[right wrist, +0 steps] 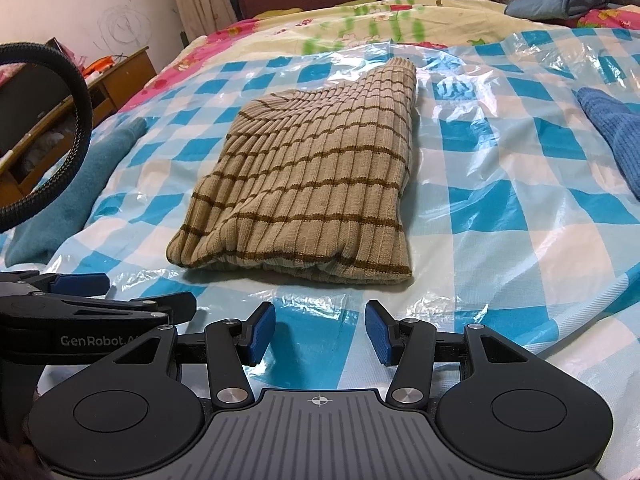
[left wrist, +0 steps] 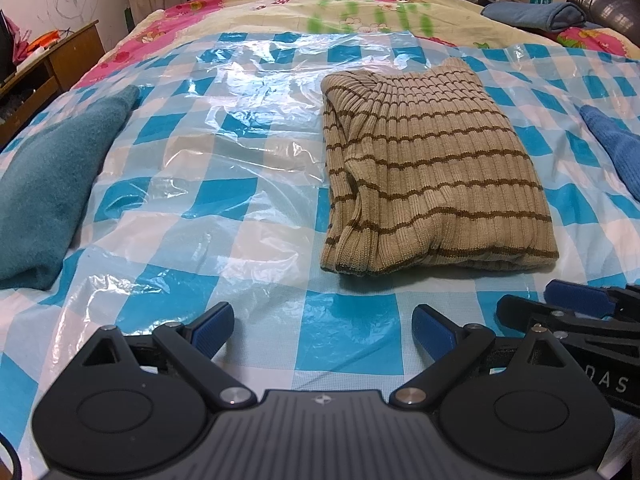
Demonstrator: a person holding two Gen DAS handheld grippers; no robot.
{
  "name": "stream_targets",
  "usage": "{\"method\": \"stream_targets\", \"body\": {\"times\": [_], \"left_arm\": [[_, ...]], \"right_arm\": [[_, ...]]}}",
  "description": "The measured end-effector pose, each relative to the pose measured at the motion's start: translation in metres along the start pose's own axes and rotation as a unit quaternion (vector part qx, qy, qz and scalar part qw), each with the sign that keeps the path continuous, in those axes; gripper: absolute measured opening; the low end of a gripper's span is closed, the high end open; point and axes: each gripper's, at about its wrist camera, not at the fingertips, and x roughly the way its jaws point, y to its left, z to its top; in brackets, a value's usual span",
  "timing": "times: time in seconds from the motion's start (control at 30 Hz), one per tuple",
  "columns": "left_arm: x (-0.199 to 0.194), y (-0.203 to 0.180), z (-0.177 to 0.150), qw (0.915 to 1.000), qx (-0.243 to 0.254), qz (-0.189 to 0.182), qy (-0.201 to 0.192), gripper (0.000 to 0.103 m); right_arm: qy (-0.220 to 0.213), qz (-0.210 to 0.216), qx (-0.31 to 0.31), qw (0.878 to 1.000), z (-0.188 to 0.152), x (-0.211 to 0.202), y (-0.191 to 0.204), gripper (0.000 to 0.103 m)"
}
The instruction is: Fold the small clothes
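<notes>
Nearest in each wrist view is the tool itself: the left tool stands wide with nothing between its blue pads, and the right tool is likewise spread, empty, its pads a little closer together. Both hover just short of the garment, side by side; the right one shows at about 3 o'clock in the left view, the left one at about 9 o'clock in the right view. This reads as a pause with both tools drawn clear of the cloth, probably because the fold is done or being checked. Beneath them a blue-and-white checked plastic sheet covers the bed, likely there to give a smooth working area. Just beyond the pads, toward 12 o'clock, lies the striped sweater: beige ribbed knit with thin brown stripes, folded into a compact, thick rectangle, the rounded fold edge facing the tools and layered edges showing along its left side. It looks tidy, with no loose sleeve. At 9 o'clock a teal garment lies on the sheet, and at 3 o'clock a blue knit garment, both well apart from the sweater, perhaps waiting their turn. Farthest, at about 1 o'clock, a folded grey-blue cloth rests on the floral bedspread.
</notes>
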Motion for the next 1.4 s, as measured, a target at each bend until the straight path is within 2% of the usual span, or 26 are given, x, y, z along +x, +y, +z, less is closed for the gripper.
{"method": "stream_targets", "body": {"times": [0.23,0.37,0.5,0.87,1.4], "left_arm": [[-0.006,0.000,0.005,0.9998,0.013,0.012,-0.005,0.100],[-0.011,-0.003,0.012,0.9997,0.023,0.011,0.000,0.100],[-0.011,-0.009,0.016,0.9994,0.033,0.004,0.012,0.101],[-0.010,-0.010,0.017,0.9992,0.034,0.010,0.017,0.100],[-0.008,-0.010,0.021,0.9994,0.030,0.007,0.018,0.100]], "right_arm": [[-0.002,-0.014,0.011,1.000,0.009,-0.010,-0.007,0.055],[-0.001,-0.016,0.019,1.000,0.020,-0.018,-0.009,0.063],[0.003,-0.018,0.014,1.000,0.023,-0.022,-0.006,0.064],[0.022,-0.024,0.011,0.999,0.020,-0.015,-0.006,0.065],[0.025,-0.020,0.023,0.999,0.023,-0.013,-0.009,0.065]]}}
